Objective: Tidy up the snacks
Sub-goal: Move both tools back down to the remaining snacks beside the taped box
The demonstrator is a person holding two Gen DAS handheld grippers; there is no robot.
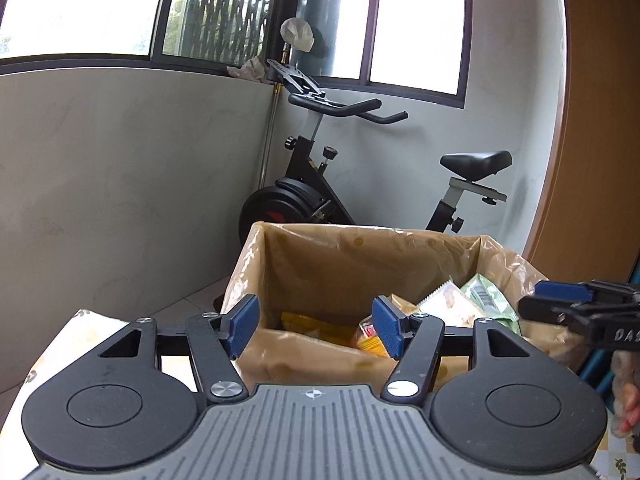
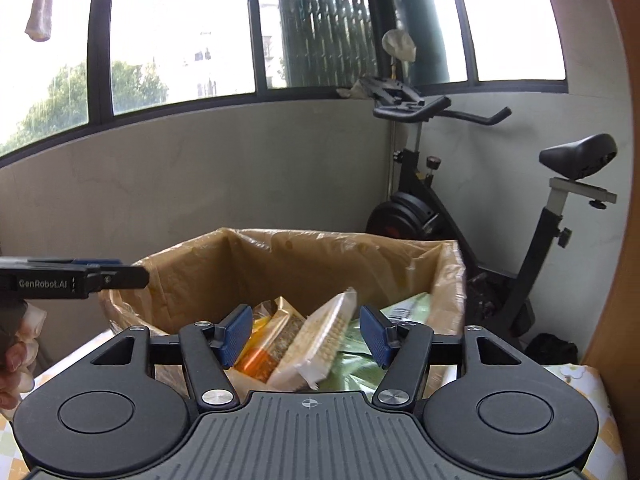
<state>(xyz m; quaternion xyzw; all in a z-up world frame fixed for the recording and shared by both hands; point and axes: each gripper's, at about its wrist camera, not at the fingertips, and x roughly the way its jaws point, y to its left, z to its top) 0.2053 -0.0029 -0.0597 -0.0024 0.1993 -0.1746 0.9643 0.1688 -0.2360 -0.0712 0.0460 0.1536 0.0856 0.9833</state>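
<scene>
I hold two grippers side by side over a cardboard box [image 2: 304, 264] lined with a thin plastic bag, which stands on a patterned table [image 2: 576, 376]. My left gripper [image 1: 316, 330] has its blue pads spread apart with nothing between them; my right gripper [image 2: 306, 334] is spread the same way and also empty. The snacks already lie inside the box: a pale cracker packet [image 2: 320, 344] leaning on edge, an orange and yellow packet [image 2: 260, 354] to its left, and a green packet [image 2: 404, 312] against the right wall. An exercise bike [image 1: 320, 184] stands behind, by the window. Both loads look delivered, so the step in hand seems to be withdrawing. To do it well, I should lift clear of the loose bag rim before swinging away, keep the two grippers apart, and avoid snagging the plastic.
</scene>
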